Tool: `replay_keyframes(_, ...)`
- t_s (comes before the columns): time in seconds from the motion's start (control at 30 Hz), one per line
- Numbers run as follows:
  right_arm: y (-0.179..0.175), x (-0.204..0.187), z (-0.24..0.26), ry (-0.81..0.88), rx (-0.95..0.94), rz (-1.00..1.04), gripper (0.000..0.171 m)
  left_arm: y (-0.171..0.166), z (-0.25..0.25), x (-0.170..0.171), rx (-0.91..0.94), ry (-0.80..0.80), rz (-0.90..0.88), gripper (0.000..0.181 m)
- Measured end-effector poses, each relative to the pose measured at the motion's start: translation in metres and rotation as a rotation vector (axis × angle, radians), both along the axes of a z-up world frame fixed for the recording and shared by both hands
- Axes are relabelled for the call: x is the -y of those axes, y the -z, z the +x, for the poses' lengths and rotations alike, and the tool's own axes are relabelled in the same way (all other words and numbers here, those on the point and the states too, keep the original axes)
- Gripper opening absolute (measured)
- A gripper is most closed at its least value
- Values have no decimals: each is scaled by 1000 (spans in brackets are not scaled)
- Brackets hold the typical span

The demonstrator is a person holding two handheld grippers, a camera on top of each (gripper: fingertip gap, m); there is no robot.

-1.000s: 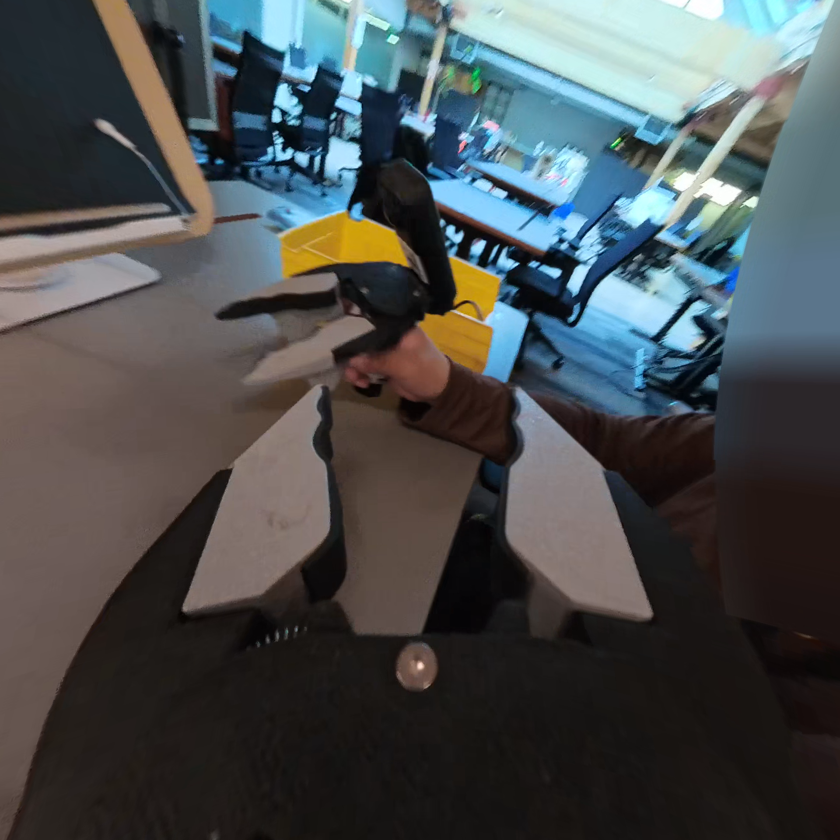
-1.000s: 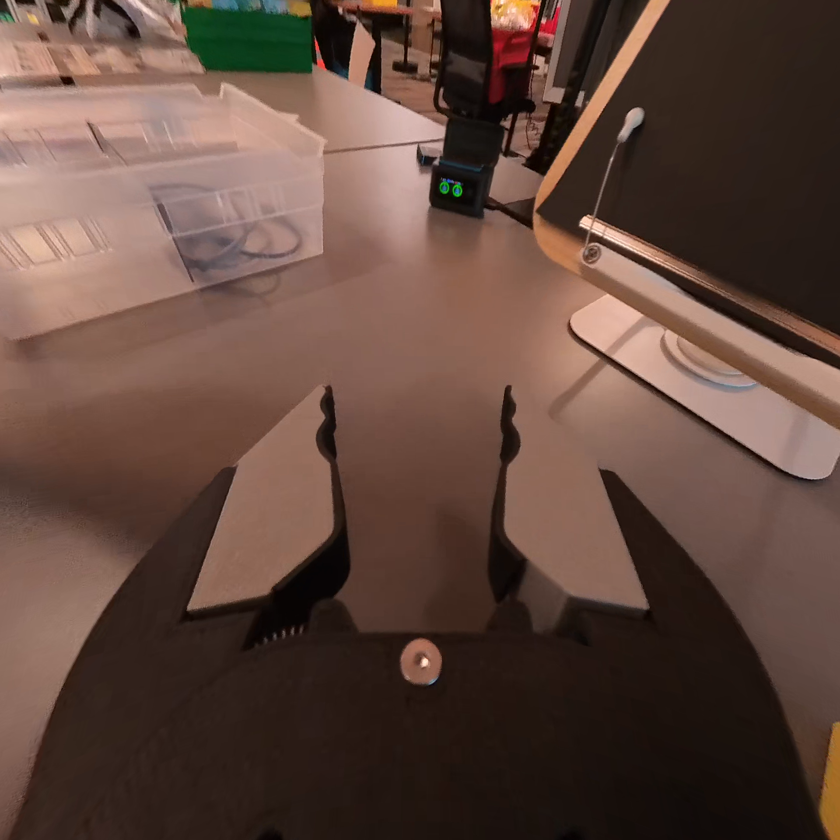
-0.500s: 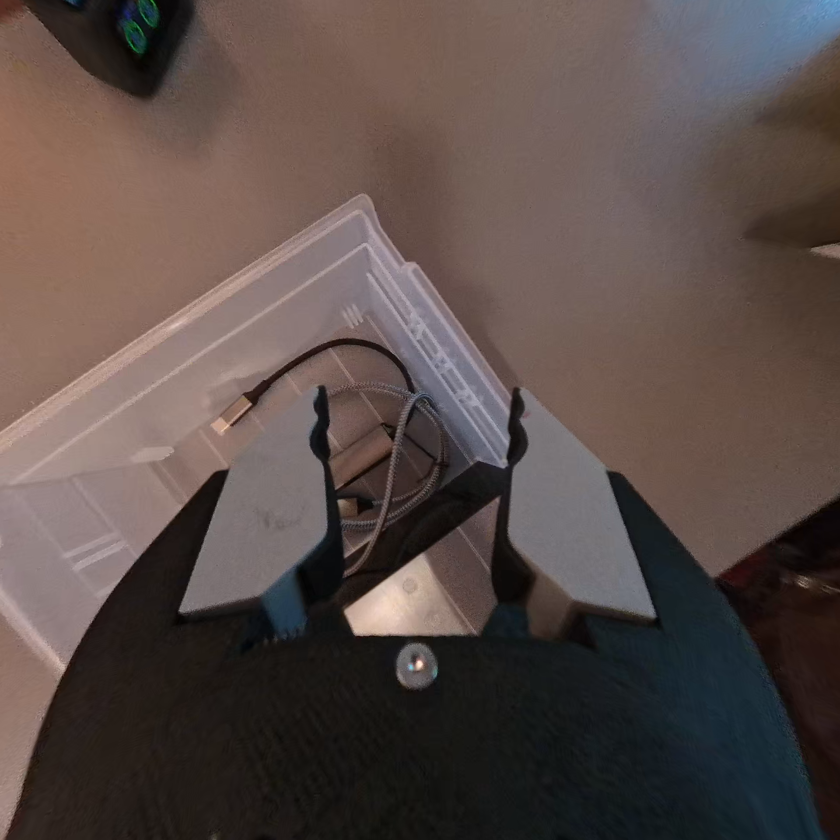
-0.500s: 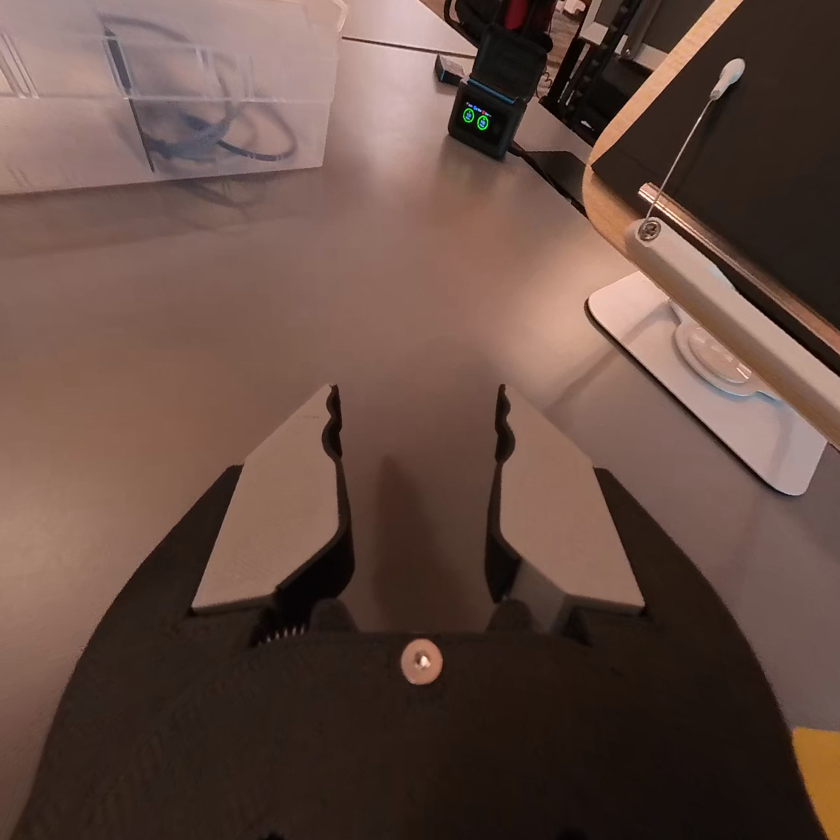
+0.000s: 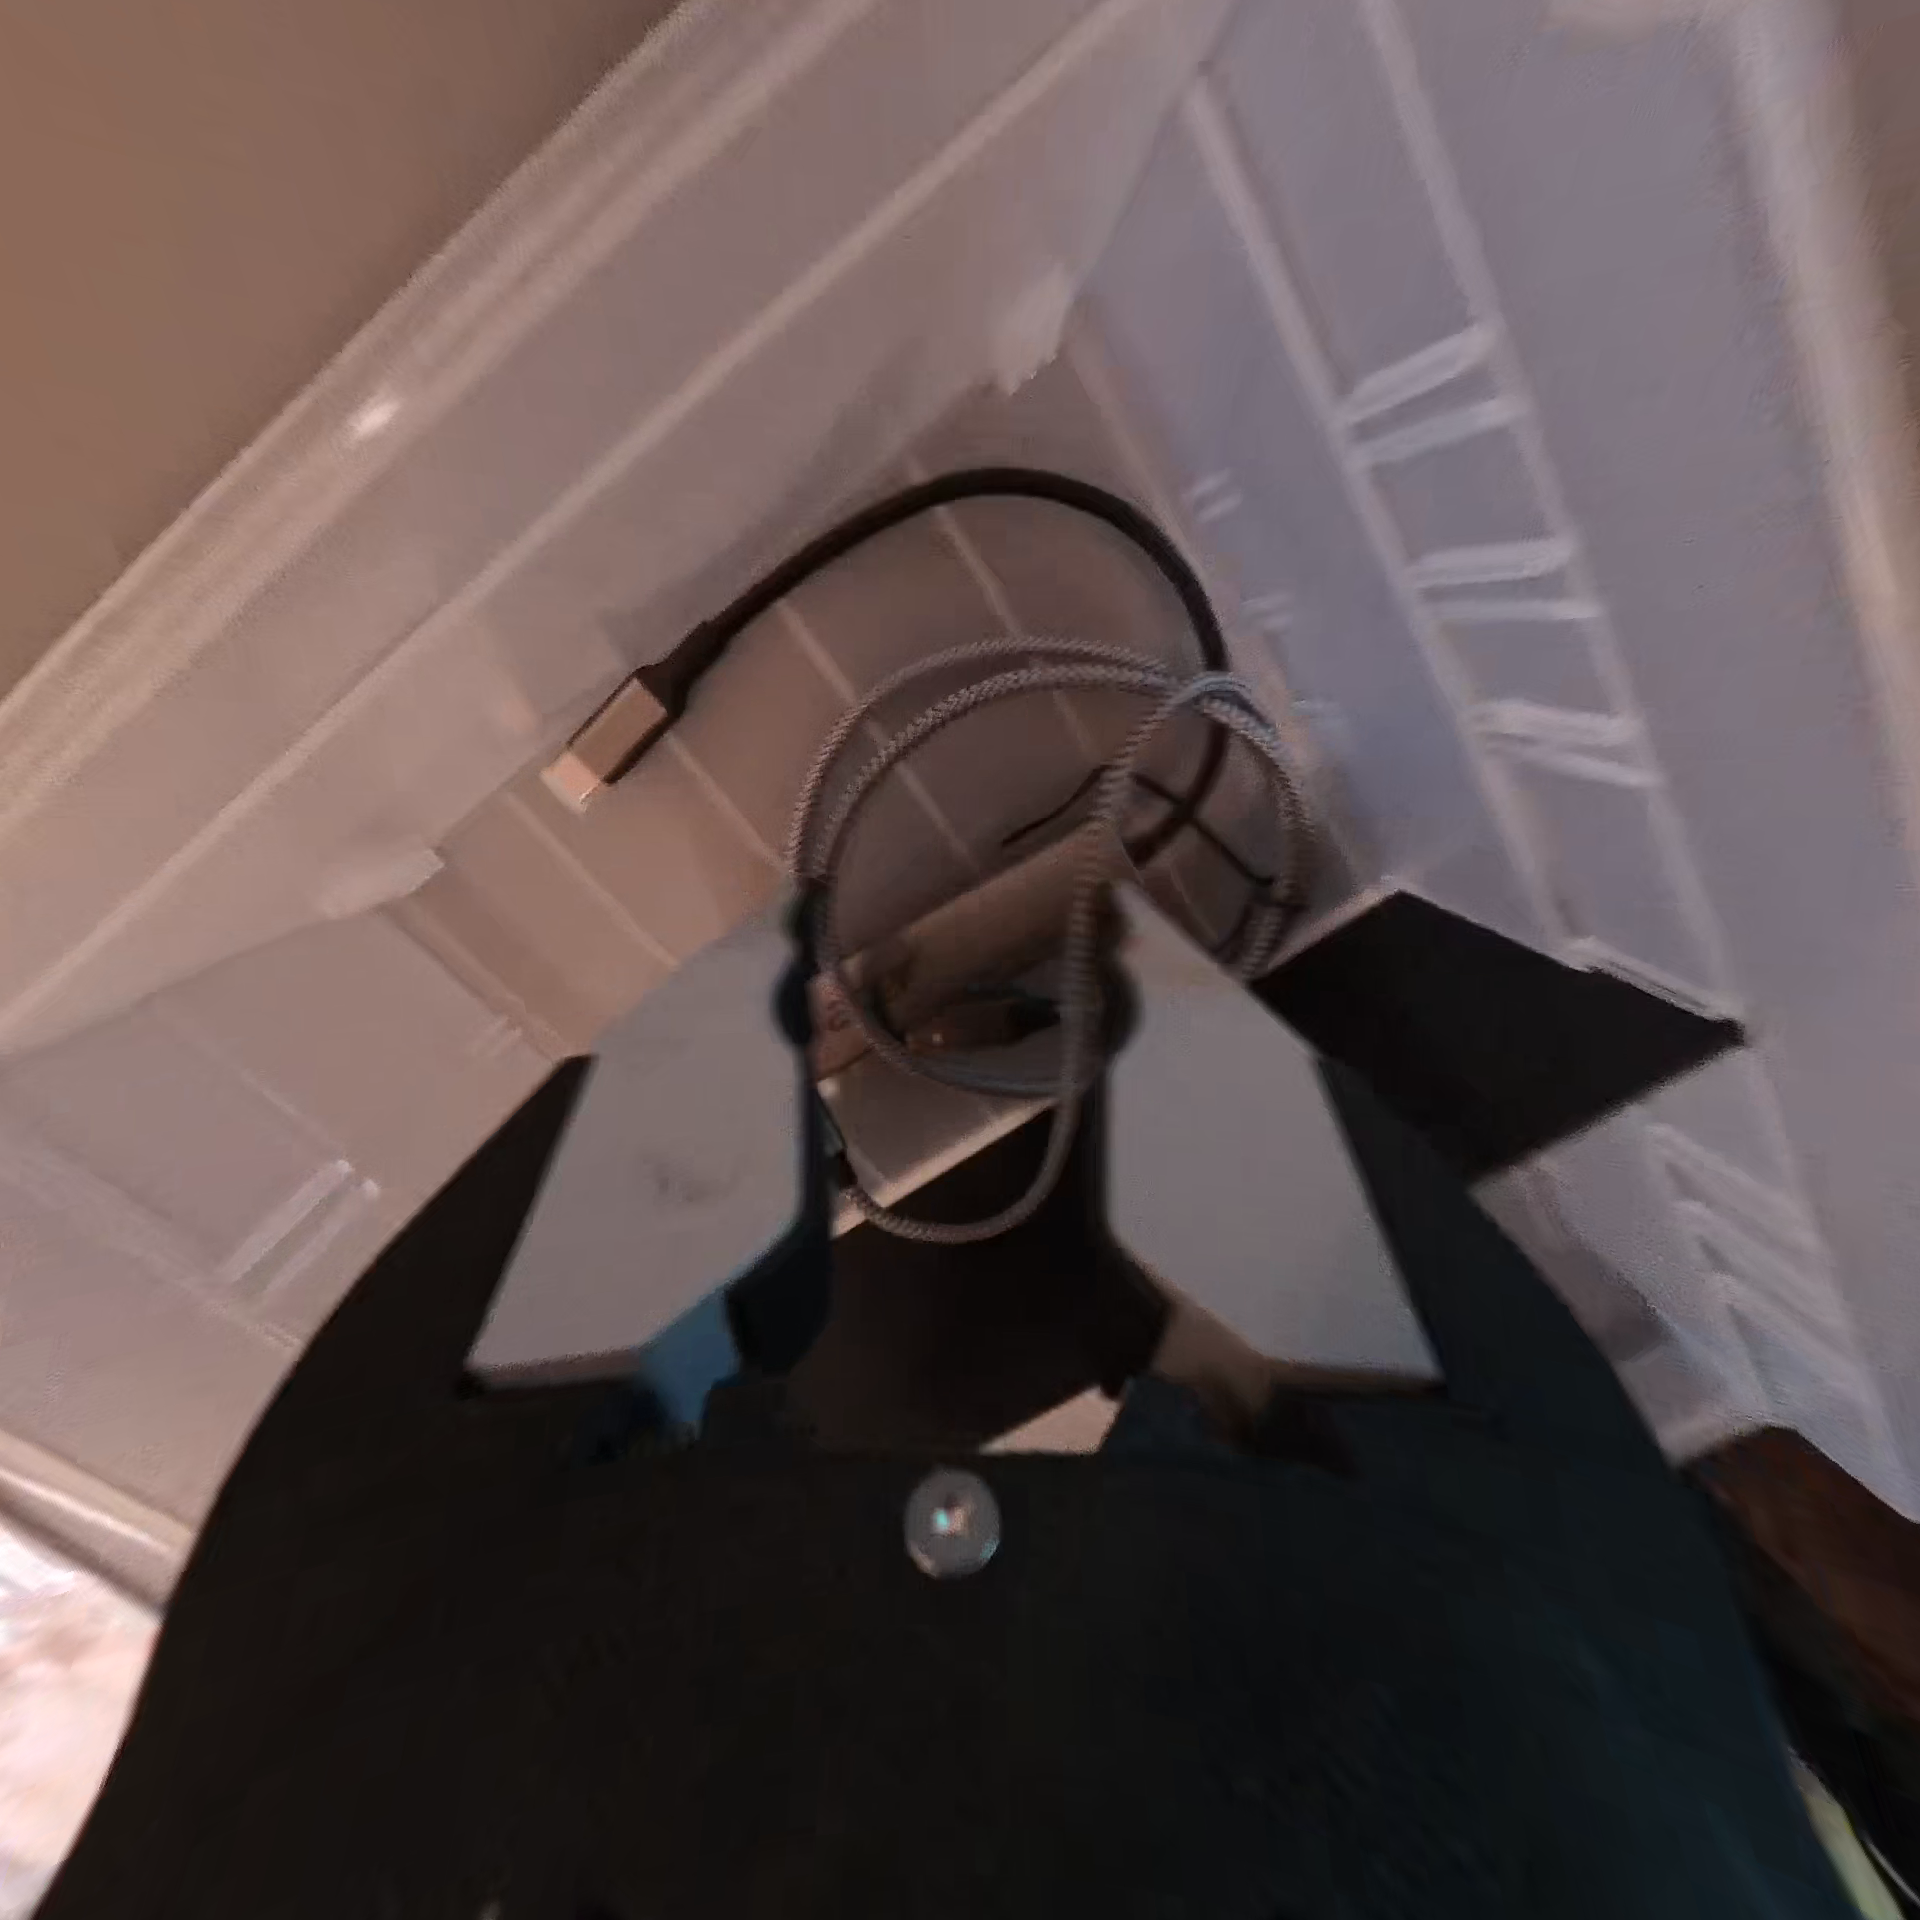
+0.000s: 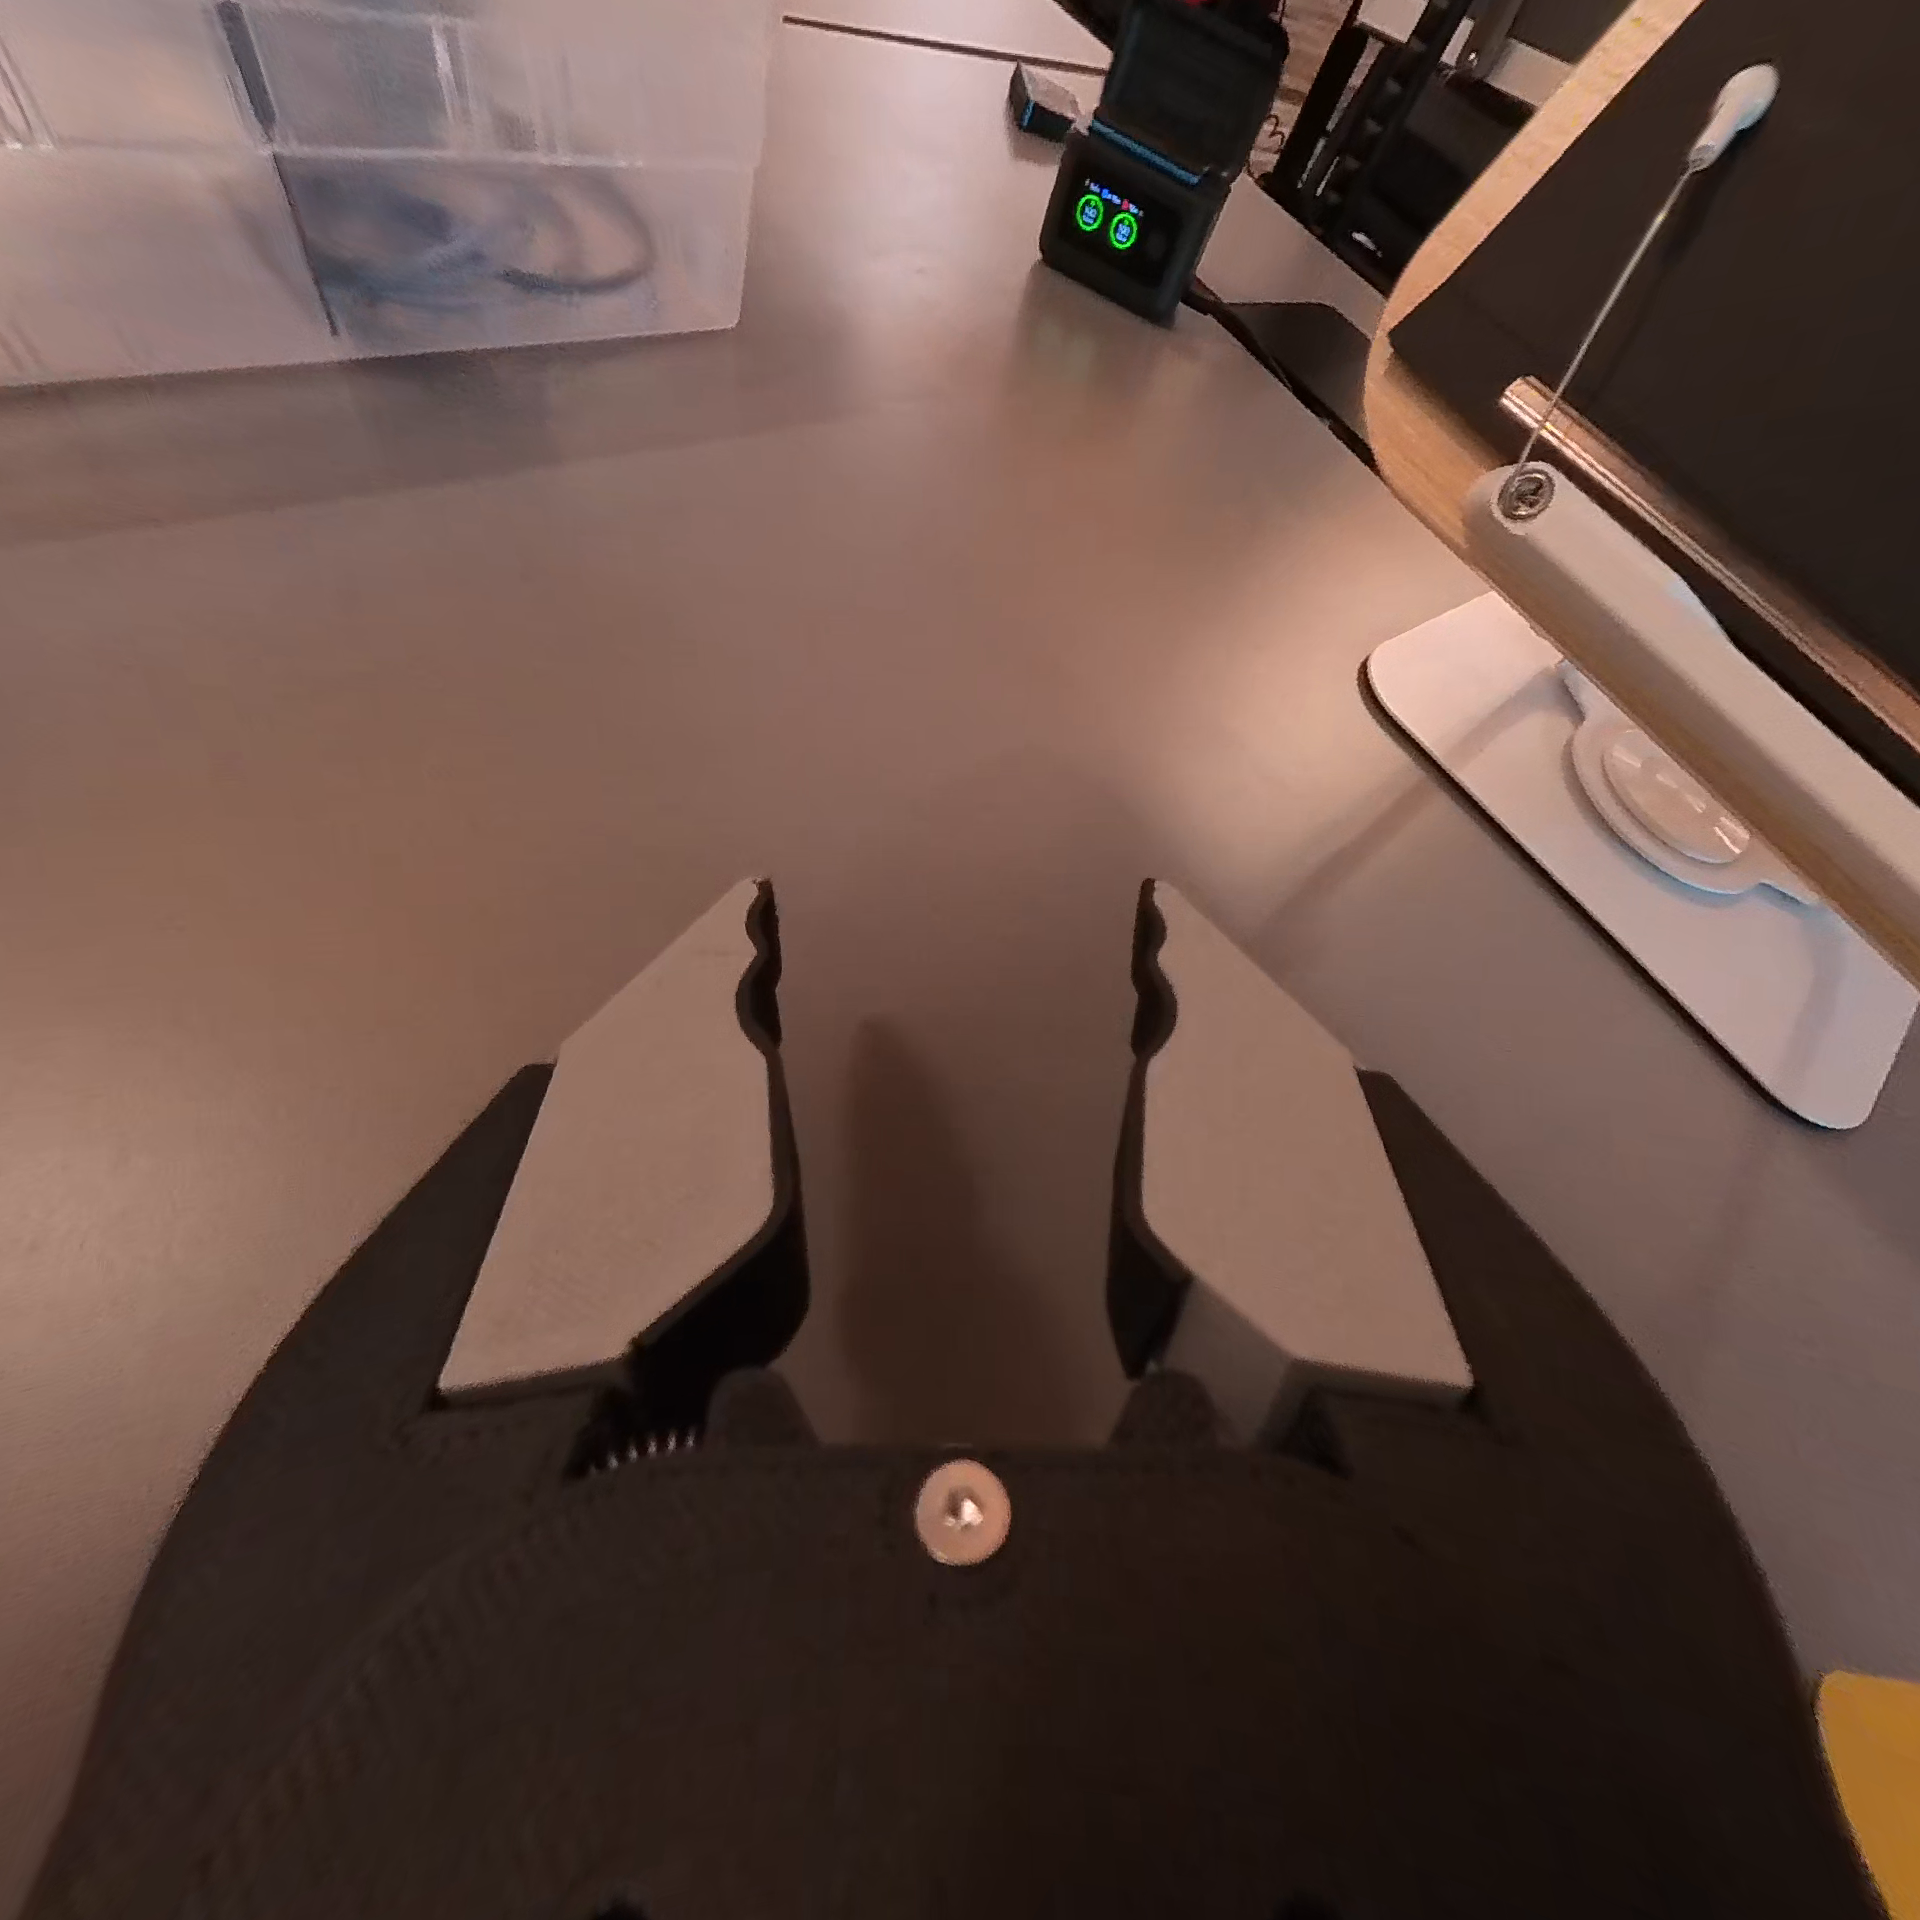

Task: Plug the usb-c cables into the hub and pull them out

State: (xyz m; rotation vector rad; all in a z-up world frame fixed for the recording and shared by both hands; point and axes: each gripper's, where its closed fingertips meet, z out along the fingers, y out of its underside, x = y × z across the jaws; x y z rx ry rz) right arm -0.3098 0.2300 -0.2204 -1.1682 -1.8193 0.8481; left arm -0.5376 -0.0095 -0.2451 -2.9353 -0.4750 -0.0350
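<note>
In the left wrist view my left gripper [image 5: 956, 951] is open and reaches down into a clear plastic bin [image 5: 727, 343]. A coiled grey braided cable [image 5: 1039, 665] lies between and just beyond the fingertips. A black cable with a silver plug [image 5: 613, 738] curves past it to the upper left. A grey metal piece [image 5: 987, 904], perhaps the hub, lies under the coil, blurred. My right gripper [image 6: 956, 904] is open and empty, low over the bare table [image 6: 727, 644]. The bin [image 6: 416, 229] with its cables shows far left in the right wrist view.
A black divider [image 5: 1455, 1029] stands in the bin right of my left gripper. A small black device with green lights [image 6: 1132, 223] sits at the table's far side. A monitor [image 6: 1714, 312] on a white base [image 6: 1538, 831] stands to the right. A yellow corner [image 6: 1870, 1808] shows bottom right. Tip to tip, the grippers are about 35 cm apart.
My left gripper has swung from facing the right hand down over the bin, then dropped close to the cables. My right gripper has moved lower and forward over the table, still open.
</note>
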Motion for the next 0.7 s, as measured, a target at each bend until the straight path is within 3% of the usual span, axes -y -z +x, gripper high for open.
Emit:
replay_keyframes(0.03,1,0,0,-1,1,10,66,2,-2,2,-16,7,-17,13)
replay_keyframes(0.07,1,0,0,0,2,20,66,0,-7,1,-49,12,-16,0)
replay_keyframes(0.17,2,-1,1,3,5,26,65,-29,-23,-2,-169,6,15,0)
replay_keyframes(0.37,1,0,1,2,6,9,63,-133,-44,-4,-446,-28,141,0)
replay_keyframes(0.7,0,-1,2,4,5,-6,62,-255,-3,-30,-684,40,394,0)
